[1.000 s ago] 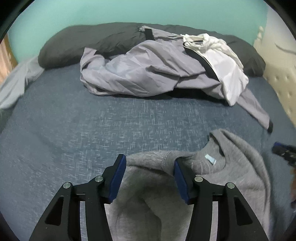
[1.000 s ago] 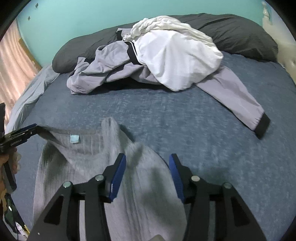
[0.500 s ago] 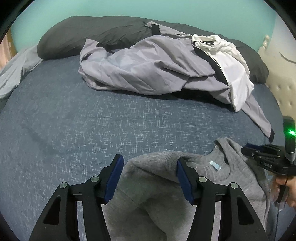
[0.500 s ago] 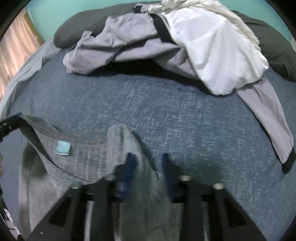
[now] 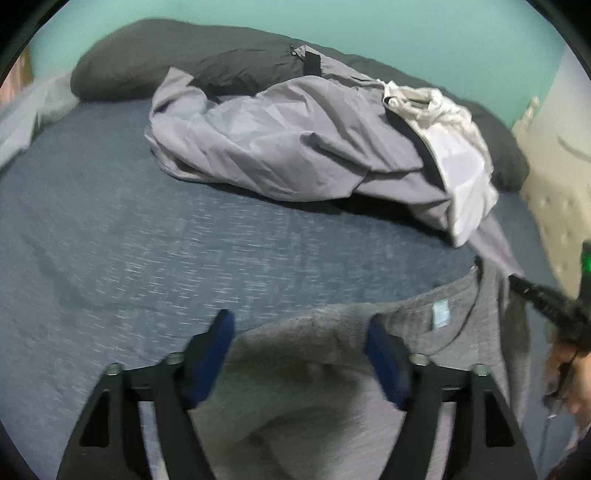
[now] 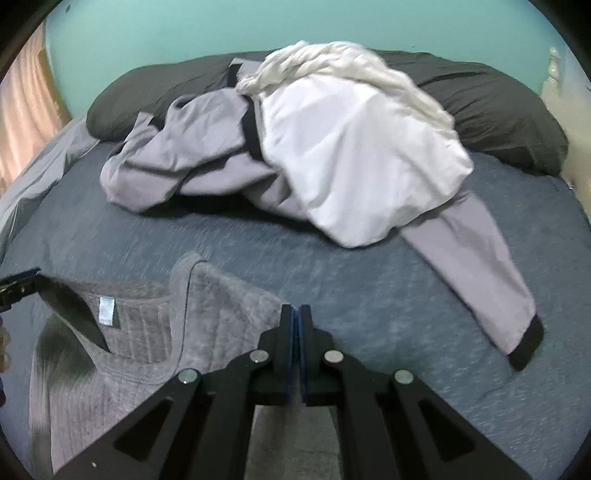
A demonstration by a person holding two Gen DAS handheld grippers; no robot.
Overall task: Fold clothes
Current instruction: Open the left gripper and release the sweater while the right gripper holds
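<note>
While the grey sweater [image 6: 140, 347] lies on the near part of the blue bedspread [image 5: 155, 258], its neckline with the pale label [image 6: 106, 311] faces the far pillows and its body runs back toward me, so its long axis goes near to far. My right gripper [image 6: 295, 317] has its jaws pressed together at the sweater's right shoulder edge; I cannot tell whether cloth is pinched between the pads. My left gripper [image 5: 301, 332] is opening, jaws wide apart, with the left shoulder fabric bunched between them and neither pad pressing it. Farther up the bed sits a crumpled lilac jacket [image 6: 177, 162] with a white garment [image 6: 351, 155] draped over it, against the dark pillows [image 6: 491, 96] below the teal wall [image 6: 221, 26].
</note>
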